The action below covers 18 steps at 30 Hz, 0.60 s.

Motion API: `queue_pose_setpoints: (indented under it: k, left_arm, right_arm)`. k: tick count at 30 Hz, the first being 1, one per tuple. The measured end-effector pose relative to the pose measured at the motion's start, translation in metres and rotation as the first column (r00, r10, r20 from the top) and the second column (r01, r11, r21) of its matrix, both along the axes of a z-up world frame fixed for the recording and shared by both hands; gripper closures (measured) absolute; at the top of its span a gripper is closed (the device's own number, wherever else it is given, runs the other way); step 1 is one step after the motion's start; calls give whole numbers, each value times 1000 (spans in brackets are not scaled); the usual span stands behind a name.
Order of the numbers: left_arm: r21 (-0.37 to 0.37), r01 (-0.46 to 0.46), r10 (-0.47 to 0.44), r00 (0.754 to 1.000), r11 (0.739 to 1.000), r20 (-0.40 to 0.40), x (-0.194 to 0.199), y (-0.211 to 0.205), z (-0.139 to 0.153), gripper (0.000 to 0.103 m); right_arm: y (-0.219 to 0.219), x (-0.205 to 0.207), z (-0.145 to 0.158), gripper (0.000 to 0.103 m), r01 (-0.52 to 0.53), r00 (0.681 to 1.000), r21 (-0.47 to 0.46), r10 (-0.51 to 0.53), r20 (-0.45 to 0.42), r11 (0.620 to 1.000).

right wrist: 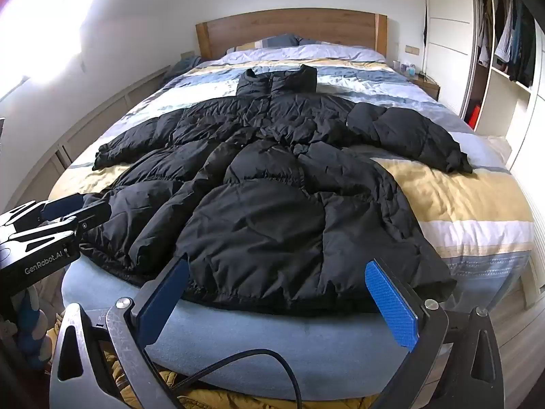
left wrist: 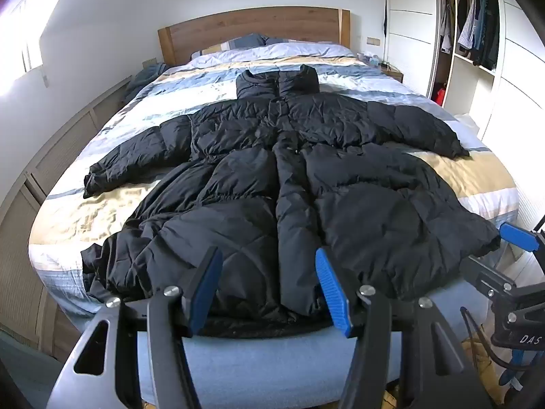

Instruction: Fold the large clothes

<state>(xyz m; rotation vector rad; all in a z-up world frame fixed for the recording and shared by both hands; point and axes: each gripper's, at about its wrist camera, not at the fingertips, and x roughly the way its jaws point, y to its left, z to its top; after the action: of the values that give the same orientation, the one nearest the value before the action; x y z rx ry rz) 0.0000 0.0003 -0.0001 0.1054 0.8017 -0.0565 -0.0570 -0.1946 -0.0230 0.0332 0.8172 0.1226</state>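
While both tongs [left wrist: 269, 289] [right wrist: 277, 298] gape empty over the coat [left wrist: 289, 184], only the right view shows a cable [right wrist: 272, 364].

Coat [left wrist: 289, 177] covers bed [left wrist: 477, 177] centre; bare bedspread strips flank both sleeves; wardrobe [left wrist: 477, 34] bounds right side, wall left.

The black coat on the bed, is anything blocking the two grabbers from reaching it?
Nothing visible does. The black coat lies spread flat on the bed, its hem right in front of the open left gripper and the open right gripper. Nothing lies on top of it.
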Motion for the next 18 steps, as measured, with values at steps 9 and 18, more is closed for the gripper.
queue_pose_setpoints:
  k: [9, 18]
  left_arm:
    - [-3, 4, -4, 1000, 1000, -15, -1, 1, -3, 48]
    - [-2, 4, -4, 1000, 1000, -29, 2, -2, -6, 48]
  right_arm:
    - [2, 2, 0, 1, 0, 1000, -11, 0, 2, 1000]
    - [5, 5, -3, 1, -1, 1000, -12, 1, -6, 1000]
